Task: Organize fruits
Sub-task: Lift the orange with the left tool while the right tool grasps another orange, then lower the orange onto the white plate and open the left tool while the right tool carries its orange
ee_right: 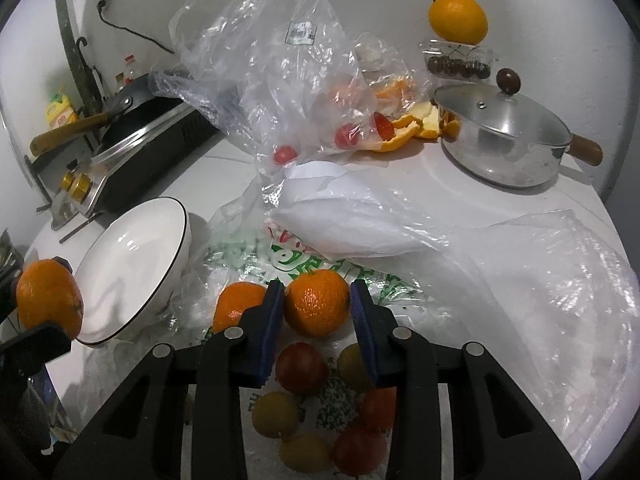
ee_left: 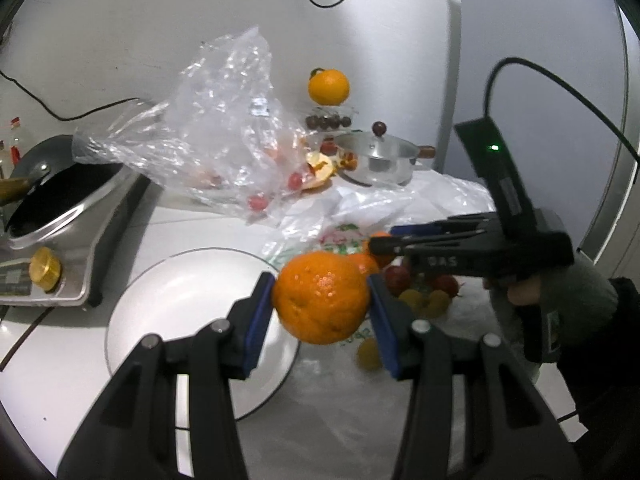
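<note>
The left gripper points downward, clamping an orange above the plate rim. The right gripper, tilted down over the bag, brackets another mandarin; contact unclear.

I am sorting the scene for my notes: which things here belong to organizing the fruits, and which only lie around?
For the job: held orange; second orange between right jaws; white bowl; small fruits on printed bag.

Lying about: lidded pot; black pan; orange peels; clear bag.
</note>
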### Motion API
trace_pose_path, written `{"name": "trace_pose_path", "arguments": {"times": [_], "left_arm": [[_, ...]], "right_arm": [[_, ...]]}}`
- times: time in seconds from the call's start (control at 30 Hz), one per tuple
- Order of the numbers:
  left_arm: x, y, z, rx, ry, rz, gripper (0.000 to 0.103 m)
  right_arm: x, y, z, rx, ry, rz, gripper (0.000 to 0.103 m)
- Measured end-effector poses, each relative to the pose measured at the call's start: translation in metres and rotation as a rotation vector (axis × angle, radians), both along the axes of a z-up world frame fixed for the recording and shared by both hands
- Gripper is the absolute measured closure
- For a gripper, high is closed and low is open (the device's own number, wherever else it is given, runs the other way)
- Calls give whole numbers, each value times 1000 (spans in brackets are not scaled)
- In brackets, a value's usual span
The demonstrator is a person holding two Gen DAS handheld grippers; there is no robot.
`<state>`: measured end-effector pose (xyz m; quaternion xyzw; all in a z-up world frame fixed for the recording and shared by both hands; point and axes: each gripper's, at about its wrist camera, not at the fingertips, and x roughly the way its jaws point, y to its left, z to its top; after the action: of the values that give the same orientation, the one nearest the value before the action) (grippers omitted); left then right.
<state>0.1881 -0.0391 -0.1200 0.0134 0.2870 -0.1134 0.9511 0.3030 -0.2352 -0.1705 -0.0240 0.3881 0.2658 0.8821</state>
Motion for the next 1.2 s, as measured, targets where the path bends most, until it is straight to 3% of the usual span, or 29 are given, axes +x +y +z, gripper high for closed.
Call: {"name": "trace_pose_path", "arguments": {"times": [0.7, 0.97, 1.2], "left_arm": [[-5, 52, 3, 62, -18, 122, 56], [2, 72, -7, 89, -8, 127, 56], [15, 86, -15, 99, 11, 142, 56]], "right_arm": [[1, 6, -7, -25, 17, -22, 63], [-18, 7, 23, -37, -68, -45, 63], [-39, 28, 47, -32, -120, 9, 63]]}}
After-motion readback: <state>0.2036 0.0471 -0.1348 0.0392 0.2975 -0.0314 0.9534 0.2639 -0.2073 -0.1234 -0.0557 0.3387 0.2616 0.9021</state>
